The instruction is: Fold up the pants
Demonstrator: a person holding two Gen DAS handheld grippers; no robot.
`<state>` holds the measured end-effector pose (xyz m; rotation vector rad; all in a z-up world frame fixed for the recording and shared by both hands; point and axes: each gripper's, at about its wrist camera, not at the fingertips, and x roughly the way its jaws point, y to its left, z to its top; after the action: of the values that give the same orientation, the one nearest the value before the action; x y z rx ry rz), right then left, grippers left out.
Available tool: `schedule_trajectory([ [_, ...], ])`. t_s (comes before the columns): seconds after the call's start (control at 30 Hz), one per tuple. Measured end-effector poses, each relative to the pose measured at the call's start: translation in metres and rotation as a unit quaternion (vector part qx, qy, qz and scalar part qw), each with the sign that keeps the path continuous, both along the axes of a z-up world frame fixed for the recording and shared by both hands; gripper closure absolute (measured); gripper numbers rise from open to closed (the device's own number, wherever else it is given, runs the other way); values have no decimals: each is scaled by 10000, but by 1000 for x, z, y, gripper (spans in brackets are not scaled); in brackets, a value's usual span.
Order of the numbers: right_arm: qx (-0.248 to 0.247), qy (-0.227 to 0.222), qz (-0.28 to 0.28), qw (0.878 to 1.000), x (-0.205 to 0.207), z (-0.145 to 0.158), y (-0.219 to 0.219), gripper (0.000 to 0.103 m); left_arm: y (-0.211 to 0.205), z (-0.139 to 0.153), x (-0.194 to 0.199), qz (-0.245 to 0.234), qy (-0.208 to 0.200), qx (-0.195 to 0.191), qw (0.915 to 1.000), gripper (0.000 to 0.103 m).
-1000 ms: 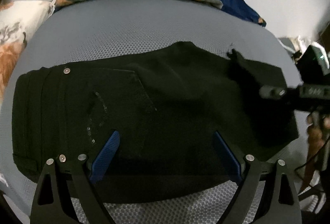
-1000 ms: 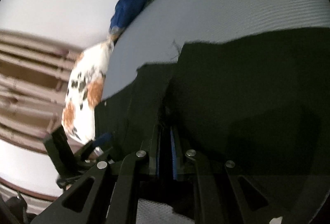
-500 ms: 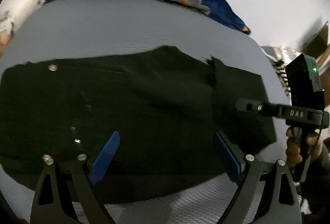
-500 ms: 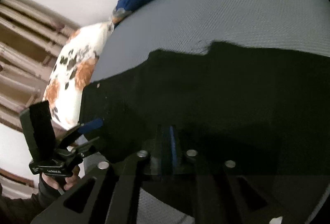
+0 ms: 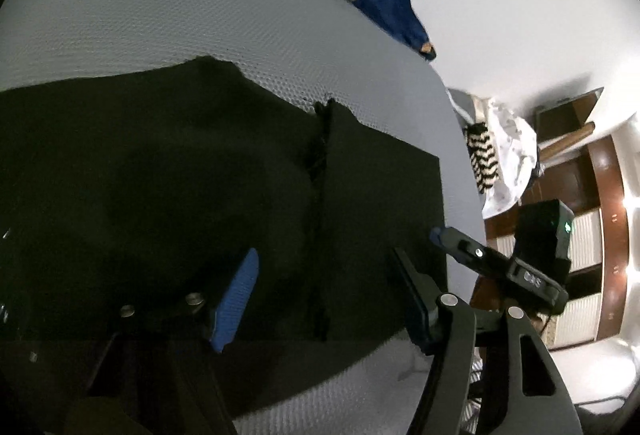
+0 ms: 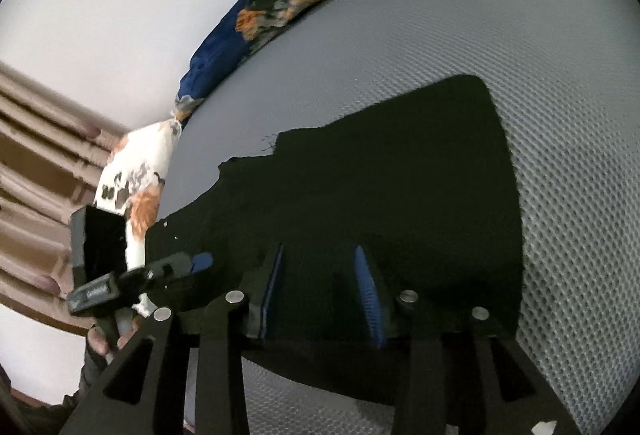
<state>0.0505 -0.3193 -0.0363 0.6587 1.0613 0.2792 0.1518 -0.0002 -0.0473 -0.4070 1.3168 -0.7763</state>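
1. Black pants [image 6: 380, 203] are lying flat and folded across a grey mesh-textured mattress [image 6: 500, 35], with bare mattress showing beyond the far edge and along the right-hand edge of the cloth; in the left wrist view the pants [image 5: 180, 175] are filling the left and centre, their right edge stopping short of the mattress [image 5: 160, 15] border.
2. A thick vertical seam or fold line [image 5: 318, 195] is running down the cloth right of centre.
3. At the far side of the bed, a white floral pillow [image 6: 136, 187] is sitting at the left and a dark blue floral blanket [image 6: 260, 7] is stretching along the back edge — both well clear of the pants. Off the right side, a white cloth bundle with a black-and-white striped piece [image 5: 500, 163] is resting near brown wooden furniture [image 5: 592, 171].
4. The left gripper [image 5: 324, 299] is hovering low over the near part of the pants with its blue-padded jaws spread wide, gripping nothing; from the right wrist camera it [image 6: 200, 261] is appearing at the left edge of the cloth, a hand [image 6: 108, 335] wrapped around its handle.
5. The right gripper [image 6: 320, 299] is poised over the near edge with jaws parted — cloth showing between them, not clamped; seen from the left, it [image 5: 438, 235] is tipping toward the pants' right edge.
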Motion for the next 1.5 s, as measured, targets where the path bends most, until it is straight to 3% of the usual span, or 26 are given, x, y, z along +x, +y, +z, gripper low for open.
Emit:
schedule_trajectory([
  [0.07,36,-12,-78,10000,-2,-1,-6,68,-11,-10,7,-179,224,-143,9995,39],
  [0.17,117,-53,-194,9997,-3,-2,-13,66,-22,-24,13,-332,431,44,9985,46],
  [0.43,366,-54,-404,9985,-4,-11,-30,62,-32,-27,16,-439,575,-41,9974,47],
  [0.8,824,-115,-693,9941,-8,-16,-48,60,-42,-38,4,-484,1036,-833,9899,47],
  [1.07,824,-92,-642,9945,-9,-17,-44,60,-51,-38,5,-145,977,-904,9910,48],
  [1.1,833,-105,-643,9944,-9,-16,-44,60,-52,-36,4,-111,875,-827,9927,50],
  [1.13,808,-113,-658,9945,-9,-16,-43,60,-54,-36,3,-89,801,-752,9939,58],
  [1.17,783,-123,-674,9946,-9,-15,-43,60,-55,-37,2,-91,714,-650,9953,74],
  [1.23,774,-140,-690,9945,-9,-15,-43,59,-57,-43,0,-124,742,-470,9961,95],
  [1.33,746,-153,-705,9946,-9,-14,-45,59,-55,-47,1,59,903,-533,9945,97],
  [1.5,655,-169,-727,9951,-11,-11,-46,59,-58,-16,-7,-152,407,-370,9984,97],
])
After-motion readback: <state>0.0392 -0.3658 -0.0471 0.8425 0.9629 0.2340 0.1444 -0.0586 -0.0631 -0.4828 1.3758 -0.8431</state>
